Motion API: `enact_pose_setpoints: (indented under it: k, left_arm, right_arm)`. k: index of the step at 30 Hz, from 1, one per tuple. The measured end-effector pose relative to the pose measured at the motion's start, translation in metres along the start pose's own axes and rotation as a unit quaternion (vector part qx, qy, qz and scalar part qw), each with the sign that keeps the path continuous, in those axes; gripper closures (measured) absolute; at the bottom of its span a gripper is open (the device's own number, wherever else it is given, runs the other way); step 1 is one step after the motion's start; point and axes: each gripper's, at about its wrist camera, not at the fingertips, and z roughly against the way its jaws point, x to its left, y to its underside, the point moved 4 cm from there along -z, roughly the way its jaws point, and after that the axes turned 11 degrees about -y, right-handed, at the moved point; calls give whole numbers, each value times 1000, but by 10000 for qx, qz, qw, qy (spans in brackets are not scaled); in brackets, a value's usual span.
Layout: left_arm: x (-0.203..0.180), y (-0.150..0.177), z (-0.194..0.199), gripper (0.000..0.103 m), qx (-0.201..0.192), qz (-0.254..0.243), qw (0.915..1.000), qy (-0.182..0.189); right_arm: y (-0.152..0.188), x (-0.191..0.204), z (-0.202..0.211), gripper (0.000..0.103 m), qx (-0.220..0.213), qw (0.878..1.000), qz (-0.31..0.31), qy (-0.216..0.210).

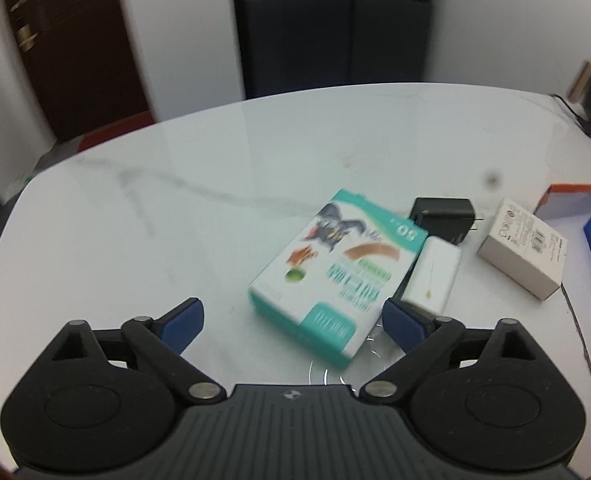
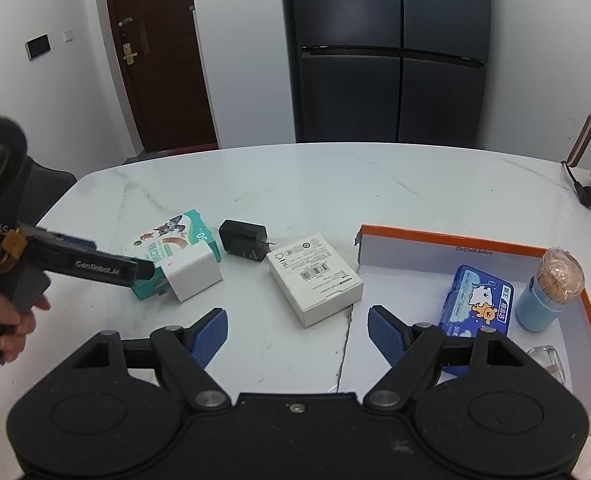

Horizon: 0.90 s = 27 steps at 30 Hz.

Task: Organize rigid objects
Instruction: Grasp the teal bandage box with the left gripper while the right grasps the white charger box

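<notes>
Both pairs of jaws stand spread wide with nothing between them. The left gripper (image 1: 293,326) hangs low over the teal bandage box (image 1: 335,276), its blue pads to either side of the box's near end without touching it. The right gripper (image 2: 297,332) hovers above bare marble, facing the white barcode box (image 2: 314,278).

On the table (image 2: 335,184), the teal box lies flat toward the left edge, a white charger block (image 2: 191,272) leaning against its right side and a black plug adapter (image 2: 241,241) just behind. The white barcode box sits mid-table, beside the orange-rimmed tray (image 2: 447,235) at the right edge, which already holds a blue tissue pack (image 2: 477,300), a toothpick jar (image 2: 547,294) and a small clear case (image 2: 545,360).

The teal box looks like light, stiff cardboard that would dent under a hard squeeze; gripping across its narrow width at the near end seems best. Its printed faces may be slippery, and the charger leaning on it may be disturbed when the box is lifted.
</notes>
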Motion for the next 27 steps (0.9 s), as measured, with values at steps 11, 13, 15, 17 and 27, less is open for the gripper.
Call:
enact_pose_setpoints:
  k: [11,13,15,17,27]
  left_arm:
    - [-13,-24,-35,1,-213,-786,9949,593]
    - [-15,-25,-39,5,-150,-751,9948,671]
    - [-15,-25,-41,15,-93,-699,9952,683]
    - [-13,-24,-39,31,-142,-567,9965,598]
    - [26,8,-7,32,76,376,9989,260]
  right_arm:
    - [-3,-9,-14,12,61,10000,16,11]
    - [-7,-10,-21,12,146,9998,68,-75]
    - [-11,-9,-28,12,158,9996,189,-129]
    - [-17,-9,-35,12,168,9992,318,-153]
    - [-40,-18,-89,12,701,9946,724,-266]
